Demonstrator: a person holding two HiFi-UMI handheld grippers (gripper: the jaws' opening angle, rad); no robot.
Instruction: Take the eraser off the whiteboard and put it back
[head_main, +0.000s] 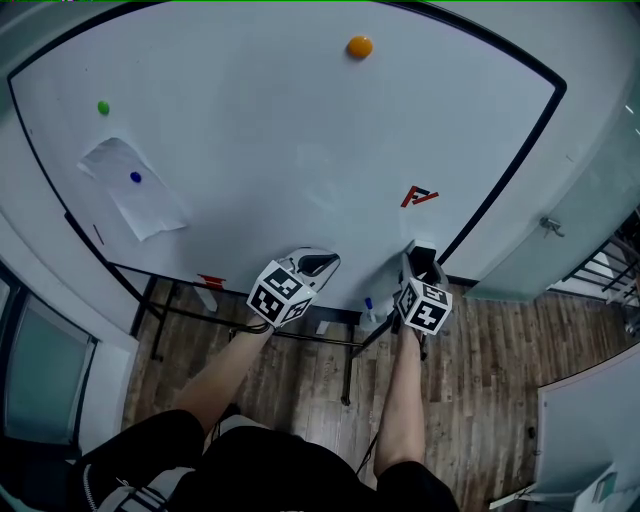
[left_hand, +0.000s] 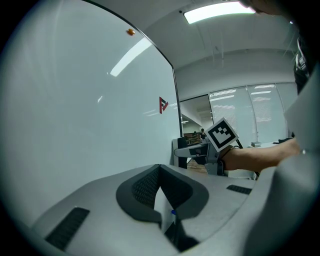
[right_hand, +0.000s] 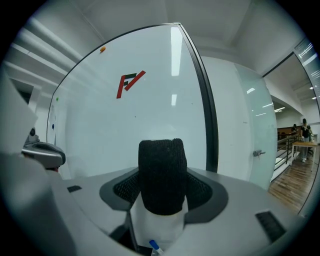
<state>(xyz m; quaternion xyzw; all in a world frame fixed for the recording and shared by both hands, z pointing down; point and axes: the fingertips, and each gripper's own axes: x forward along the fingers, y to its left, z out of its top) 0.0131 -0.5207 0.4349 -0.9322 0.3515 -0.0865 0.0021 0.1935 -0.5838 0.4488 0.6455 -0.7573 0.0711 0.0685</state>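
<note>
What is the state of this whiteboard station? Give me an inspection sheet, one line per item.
Surface: whiteboard, no writing seen.
Job's things: eraser, black felt facing forward, held low near the board's right edge; contact with the board cannot be told.
Clutter: orange magnet, green magnet, paper sheet under a blue magnet, red logo.
Grippers: right claw shut on the eraser; left claw shut, empty.
Cables: nothing seen.
Surroundings: wood floor, glass panel to the right.

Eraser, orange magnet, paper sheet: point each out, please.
eraser (right_hand: 161, 172), right gripper view, black felt face.
orange magnet (head_main: 360, 46), head view, its centre.
paper sheet (head_main: 150, 207), head view, its bare lower half.
</note>
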